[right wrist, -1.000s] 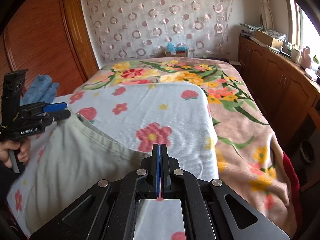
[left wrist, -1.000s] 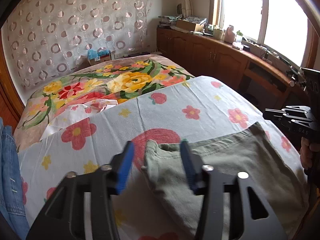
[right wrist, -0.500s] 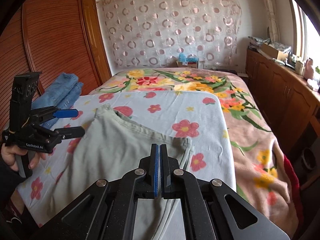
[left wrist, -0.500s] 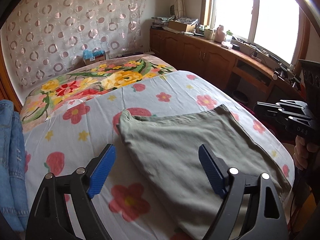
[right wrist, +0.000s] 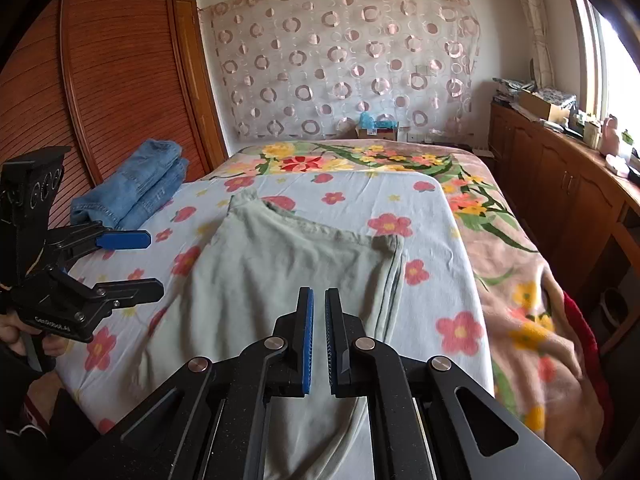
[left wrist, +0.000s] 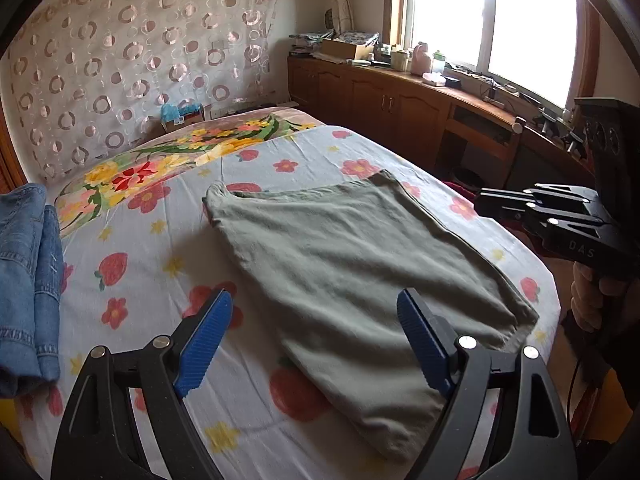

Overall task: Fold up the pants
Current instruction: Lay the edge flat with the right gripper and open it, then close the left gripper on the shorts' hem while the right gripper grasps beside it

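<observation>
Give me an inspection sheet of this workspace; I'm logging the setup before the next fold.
Surface: bed under a pale floral sheet, flowered blanket beyond it.
Job's things: grey-green cotton pants lying flat, folded over, not gripped.
Clutter: folded blue denim jeans at the sheet's left edge.
Grippers: left gripper open wide above the pants; right gripper with a narrow gap between its pads, holding nothing.
Cables: wires on the windowsill.
Surroundings: wooden wardrobe, circle-patterned curtain, wooden cabinets.
</observation>
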The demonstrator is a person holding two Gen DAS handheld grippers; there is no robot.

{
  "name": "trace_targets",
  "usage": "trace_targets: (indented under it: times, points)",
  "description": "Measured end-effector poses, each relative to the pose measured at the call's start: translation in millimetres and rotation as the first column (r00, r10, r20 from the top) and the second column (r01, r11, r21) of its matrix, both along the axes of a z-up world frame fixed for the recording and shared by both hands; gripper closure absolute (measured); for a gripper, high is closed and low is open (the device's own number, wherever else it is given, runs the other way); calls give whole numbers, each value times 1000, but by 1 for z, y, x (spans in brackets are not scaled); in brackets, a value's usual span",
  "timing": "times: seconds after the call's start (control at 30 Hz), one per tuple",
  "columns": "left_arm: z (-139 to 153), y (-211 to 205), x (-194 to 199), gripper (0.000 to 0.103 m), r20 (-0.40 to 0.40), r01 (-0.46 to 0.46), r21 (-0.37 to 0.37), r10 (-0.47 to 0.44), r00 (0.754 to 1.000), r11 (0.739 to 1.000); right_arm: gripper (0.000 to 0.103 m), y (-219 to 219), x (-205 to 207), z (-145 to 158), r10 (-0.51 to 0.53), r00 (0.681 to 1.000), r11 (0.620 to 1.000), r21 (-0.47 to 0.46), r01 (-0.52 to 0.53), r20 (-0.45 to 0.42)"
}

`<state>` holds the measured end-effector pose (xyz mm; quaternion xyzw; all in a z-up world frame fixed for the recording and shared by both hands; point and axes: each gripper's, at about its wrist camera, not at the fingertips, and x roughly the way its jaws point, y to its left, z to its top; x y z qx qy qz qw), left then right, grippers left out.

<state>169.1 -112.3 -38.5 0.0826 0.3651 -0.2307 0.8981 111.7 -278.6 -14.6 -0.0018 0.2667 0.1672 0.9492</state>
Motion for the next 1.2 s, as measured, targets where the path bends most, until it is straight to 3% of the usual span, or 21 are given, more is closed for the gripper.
trace_targets:
  times: [0.1,0.23,0.47,0.9,1.13,1.2]
  points:
    - [-1,0,-13,18,2,-4,-3,4,1000,1000,94,1,-10,0,-2,1000,1000,-2,2,6]
    - [-3,0,-27,18,5,-12,7,12,1000,1000,68,-1,-25,1,-13,1000,1000,13,13,9]
    - [-19,8,-43,18,-32,-29,-19,29,999,999,64,-5,-42,-4,-95,995,995,-29,95,20]
    - [-45,13,-65,19,-67,-35,-75,30,997,997,64,-6,-57,-40,-112,987,994,5,114,-114]
    - [-49,14,-77,52,-87,-5,-120,-5,996,993,64,-8,-69,-42,-107,985,994,5,109,-133]
    - [-50,12,-79,57,-97,4,-120,-15,995,993,64,-8,-72,-41,-110,985,993,15,113,-134]
